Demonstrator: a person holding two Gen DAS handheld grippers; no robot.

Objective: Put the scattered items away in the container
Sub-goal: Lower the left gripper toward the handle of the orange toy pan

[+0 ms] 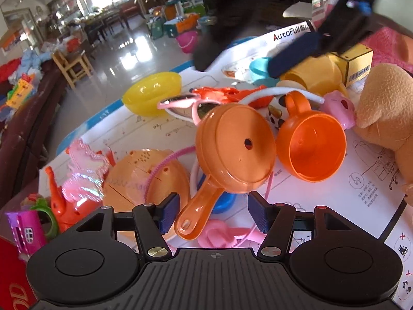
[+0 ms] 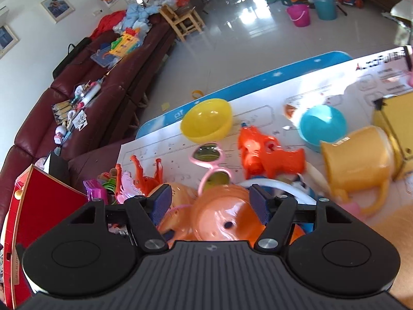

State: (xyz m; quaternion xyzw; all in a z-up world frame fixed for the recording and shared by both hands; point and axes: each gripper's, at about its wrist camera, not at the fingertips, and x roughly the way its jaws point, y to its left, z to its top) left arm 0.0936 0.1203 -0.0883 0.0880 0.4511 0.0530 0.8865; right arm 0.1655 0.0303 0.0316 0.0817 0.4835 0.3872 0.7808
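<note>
We see toys strewn over a large white printed sheet (image 1: 322,201) spread on a blue-edged mat (image 2: 258,82). Biggest among them is a tan plush toy (image 1: 387,103) at the right edge of the left wrist view, then a yellow bowl (image 2: 206,120) lying open near the mat's far edge, a peach dome-shaped shell (image 1: 139,173), an orange toy pan (image 1: 232,155) turned bottom-up with a small hole in its base, an orange cup (image 1: 312,147) tipped on its side just beside the pan, an orange water pistol (image 2: 268,155), and pink sunglasses (image 2: 206,157) lying between the yellow bowl and the pan. Our left gripper (image 1: 213,214) has its jaws spread, with the pan's handle passing between the blue pads (image 1: 169,213) and touching neither. Our right gripper (image 2: 210,204) hangs above the pan with its jaws likewise spread, pinching nothing. Only the left wrist view shows the plush toy, the orange cup's interior and the right gripper's dark, blurred body overhead. Only the right wrist view shows a turquoise bowl (image 2: 322,126) in full, a yellow mug (image 2: 358,160) on its side, a red box (image 2: 41,206) at the left edge, and a maroon sofa (image 2: 103,98) cluttered with things.
</note>
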